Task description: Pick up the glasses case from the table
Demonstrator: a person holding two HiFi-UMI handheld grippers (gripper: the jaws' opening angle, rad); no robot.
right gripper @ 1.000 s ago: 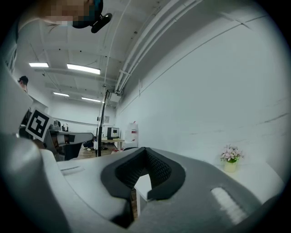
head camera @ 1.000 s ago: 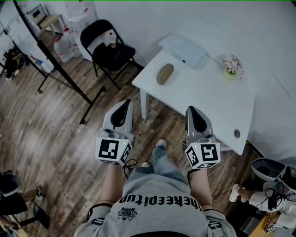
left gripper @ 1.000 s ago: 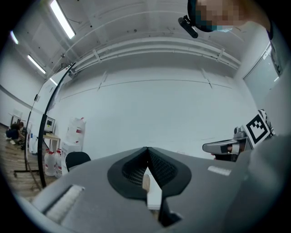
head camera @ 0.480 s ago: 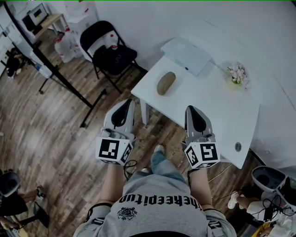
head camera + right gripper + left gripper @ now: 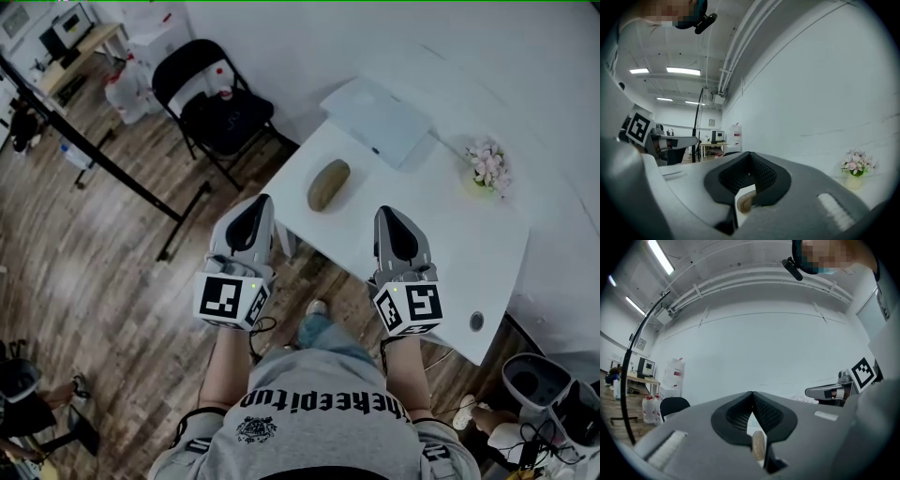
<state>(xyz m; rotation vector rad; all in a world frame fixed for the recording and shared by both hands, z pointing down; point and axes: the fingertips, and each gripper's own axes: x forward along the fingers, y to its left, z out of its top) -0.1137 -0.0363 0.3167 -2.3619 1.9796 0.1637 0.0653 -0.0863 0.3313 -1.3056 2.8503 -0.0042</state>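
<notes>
The glasses case [image 5: 328,185] is a brown oval pouch lying near the left corner of the white table [image 5: 441,234]. Both grippers are held level in front of the person, short of the case and apart from it. My left gripper [image 5: 262,201] hangs just off the table's left edge, its jaws shut with nothing in them. My right gripper [image 5: 384,212] reaches over the table's near edge, to the right of the case, also shut and empty. The case [image 5: 758,445] shows low past the left gripper's [image 5: 752,393] closed tips. The case [image 5: 745,202] shows likewise below the right gripper [image 5: 750,153].
A closed white laptop [image 5: 380,117] lies at the table's far corner, and a small pot of pink flowers [image 5: 487,167] stands at its right. A black folding chair [image 5: 220,103] and a black stand's legs [image 5: 141,187] are on the wooden floor to the left.
The person has stepped forward with both grippers. The table and case have come closer, and the right gripper's tip now reaches over the table's near edge.
</notes>
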